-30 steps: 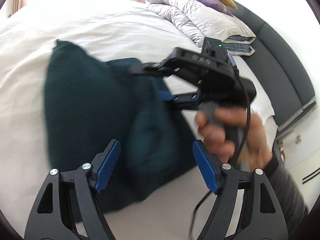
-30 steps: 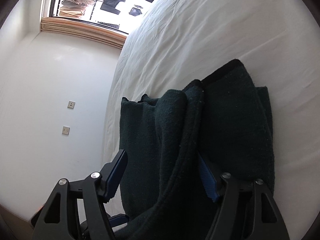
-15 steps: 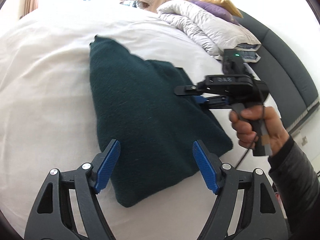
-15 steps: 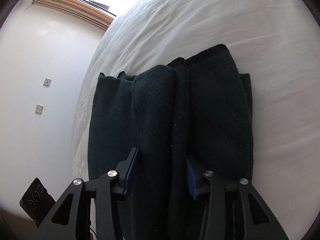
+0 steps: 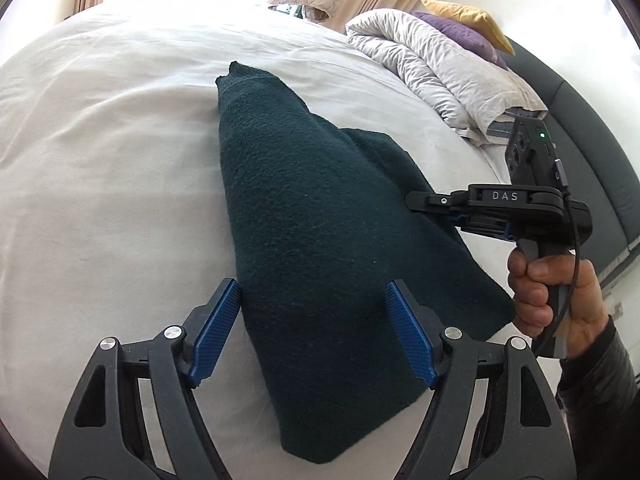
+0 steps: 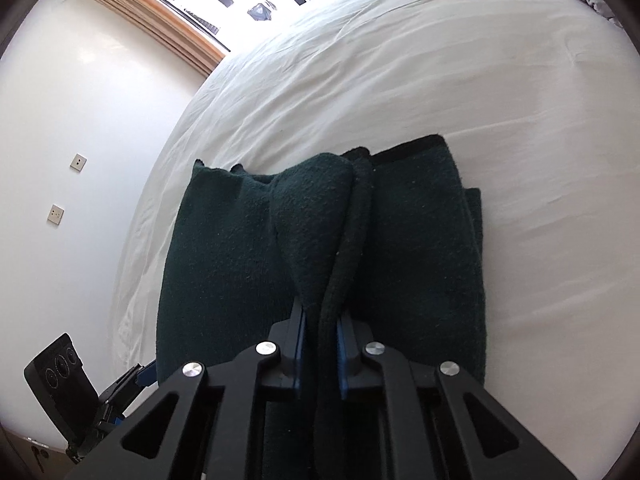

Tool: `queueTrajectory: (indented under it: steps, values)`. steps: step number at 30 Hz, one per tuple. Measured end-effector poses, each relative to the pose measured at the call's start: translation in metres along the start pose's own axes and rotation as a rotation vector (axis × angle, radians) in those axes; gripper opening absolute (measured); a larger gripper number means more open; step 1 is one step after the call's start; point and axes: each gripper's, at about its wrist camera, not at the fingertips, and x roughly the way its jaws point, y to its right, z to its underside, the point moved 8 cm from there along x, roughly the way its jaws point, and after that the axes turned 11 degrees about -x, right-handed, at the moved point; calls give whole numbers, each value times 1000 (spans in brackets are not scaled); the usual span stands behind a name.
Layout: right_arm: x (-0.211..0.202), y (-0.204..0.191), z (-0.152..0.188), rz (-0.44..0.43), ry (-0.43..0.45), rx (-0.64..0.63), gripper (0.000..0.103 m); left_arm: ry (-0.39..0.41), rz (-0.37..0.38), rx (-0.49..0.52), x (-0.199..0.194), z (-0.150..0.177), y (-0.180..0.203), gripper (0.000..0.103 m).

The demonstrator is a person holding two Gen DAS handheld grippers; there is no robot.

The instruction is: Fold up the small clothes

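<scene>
A dark green garment [image 5: 320, 220], partly folded, is laid on the white bed sheet [image 5: 100, 140], its narrow end far and its wide end near. The left gripper [image 5: 314, 334] is held spread above the near edge, nothing grasped. The right gripper [image 6: 320, 344] is closing, a raised fold pinched between its blue pads [image 6: 301, 344].

Right tongs [image 6: 320, 336] closing on dark green garment's [image 6: 224, 264] fold.
</scene>
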Motion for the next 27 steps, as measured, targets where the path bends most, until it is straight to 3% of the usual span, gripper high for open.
queueTrajectory:
  steps: [6, 15, 23, 27]
  values:
    - [-17, 18, -2, 9, 89, 66, 11, 31, 21, 40, 6, -13, 17, 74]
    - [-32, 43, 17, -38, 142, 158, 11, 62, 45, 94, 6, -18, 33, 74]
    - [-19, 64, 15, -33, 109, 188, 10, 57, -3, 150, 23, -15, 36, 76]
    - [-24, 68, 18, -77, 127, 225, 17, 36, -33, 145, 31, -3, 24, 76]
